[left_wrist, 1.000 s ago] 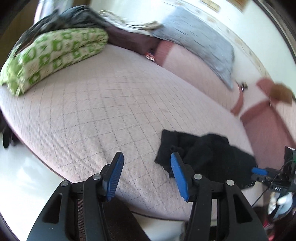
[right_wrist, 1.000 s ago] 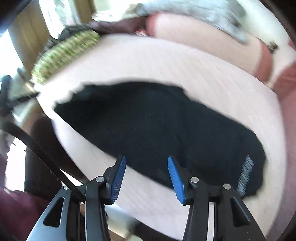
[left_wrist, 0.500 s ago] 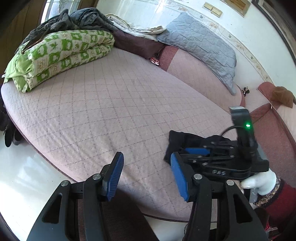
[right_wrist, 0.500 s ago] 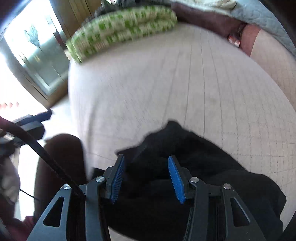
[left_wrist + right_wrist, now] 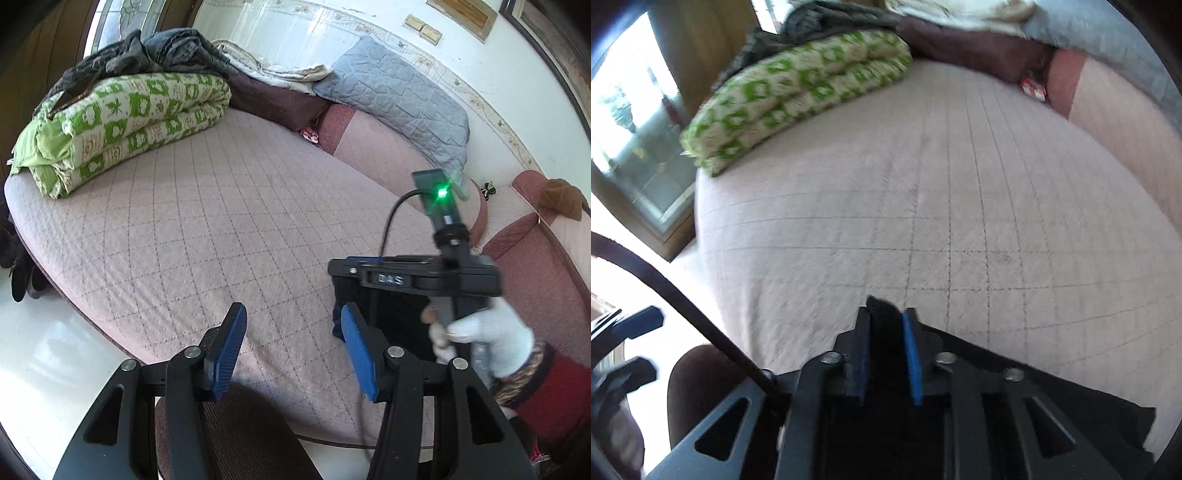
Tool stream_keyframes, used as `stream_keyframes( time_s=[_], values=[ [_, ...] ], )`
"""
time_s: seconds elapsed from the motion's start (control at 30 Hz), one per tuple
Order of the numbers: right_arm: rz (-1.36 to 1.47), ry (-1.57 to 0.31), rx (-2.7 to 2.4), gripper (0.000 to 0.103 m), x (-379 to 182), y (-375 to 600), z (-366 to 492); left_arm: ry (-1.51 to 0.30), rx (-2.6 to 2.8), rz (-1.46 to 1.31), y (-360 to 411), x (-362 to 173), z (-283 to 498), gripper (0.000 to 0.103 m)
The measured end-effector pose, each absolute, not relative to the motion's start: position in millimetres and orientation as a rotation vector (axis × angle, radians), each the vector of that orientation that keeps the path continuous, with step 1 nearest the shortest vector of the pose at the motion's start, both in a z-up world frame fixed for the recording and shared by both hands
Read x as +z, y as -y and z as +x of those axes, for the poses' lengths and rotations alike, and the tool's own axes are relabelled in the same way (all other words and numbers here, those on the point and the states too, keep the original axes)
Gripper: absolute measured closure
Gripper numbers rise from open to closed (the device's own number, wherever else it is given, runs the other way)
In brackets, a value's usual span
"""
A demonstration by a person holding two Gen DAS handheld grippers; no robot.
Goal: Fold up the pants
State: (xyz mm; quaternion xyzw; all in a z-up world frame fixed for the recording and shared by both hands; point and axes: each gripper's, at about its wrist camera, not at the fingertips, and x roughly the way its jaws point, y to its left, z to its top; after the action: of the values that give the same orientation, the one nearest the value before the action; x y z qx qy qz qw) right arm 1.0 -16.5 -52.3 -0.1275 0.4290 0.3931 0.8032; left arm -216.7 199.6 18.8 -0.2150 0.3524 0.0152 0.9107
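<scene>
Pants: we see black pants pinched at one edge between our right gripper's blue pads, with more black cloth spreading under that tool toward the near right edge of the bed.
Right gripper: our right gripper is clamped on the pants, its pads drawn close with the fabric standing up between them.
Left gripper: our left gripper holds its blue pads wide apart over the near edge of the bed, gripping nothing.
Right hand: our white-gloved right hand grips the handle of its tool just right of our left gripper.
Bedding: we see a folded green-patterned quilt at the bed's far left and a grey pillow against the wall.
</scene>
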Motion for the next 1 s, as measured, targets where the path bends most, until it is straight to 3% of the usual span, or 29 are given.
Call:
stream_keyframes(
  time_s=[0.1, 0.17, 0.2, 0.47, 0.6, 0.7, 0.77, 0.9, 0.93, 1.0],
  values=[
    [-0.157, -0.88, 0.82, 0.064, -41.0, 39.7, 0.3, -0.714, 0.03, -0.43, -194.4, 27.4, -220.5, 0.045],
    [-0.113, -0.841, 0.812, 0.047, -33.4, 62.7, -6.1, -0.719, 0.018, -0.414, -187.3, 31.5, -217.1, 0.045],
    [-0.096, -0.829, 0.802, 0.044, -31.3, 77.2, -9.4, -0.722, 0.011, -0.405, -182.9, 33.3, -214.3, 0.045],
    [0.168, -0.948, 0.483, 0.043, -71.0, 285.3, 27.2, -0.759, -0.111, -0.328, -115.0, 44.4, -179.7, 0.043],
    [0.348, -0.903, 0.397, 0.042, -62.9, 378.9, 40.4, -0.787, -0.22, -0.258, -58.3, 40.7, -154.0, 0.04],
    [0.327, -0.888, 0.434, 0.041, -52.9, 390.6, 53.2, -0.843, -0.323, -0.237, -12.1, 23.0, -128.5, 0.04],
    [0.274, -0.91, 0.494, 0.032, -51.1, 377.8, 67.9, -0.88, -0.37, -0.207, 18.5, 7.9, -112.5, 0.04],
    [0.165, -0.964, 0.552, 0.031, -67.0, 347.8, 93.2, -0.938, -0.394, -0.148, 60.6, -16.1, -94.3, 0.04],
    [0.126, -0.978, 0.549, 0.032, -74.2, 341.0, 98.0, -0.946, -0.393, -0.139, 66.2, -20.3, -90.8, 0.04],
    [0.055, -1.017, 0.564, 0.077, -86.4, 326.5, 102.4, -0.957, -0.389, -0.134, 70.9, -25.5, -86.6, 0.04]
  ],
)
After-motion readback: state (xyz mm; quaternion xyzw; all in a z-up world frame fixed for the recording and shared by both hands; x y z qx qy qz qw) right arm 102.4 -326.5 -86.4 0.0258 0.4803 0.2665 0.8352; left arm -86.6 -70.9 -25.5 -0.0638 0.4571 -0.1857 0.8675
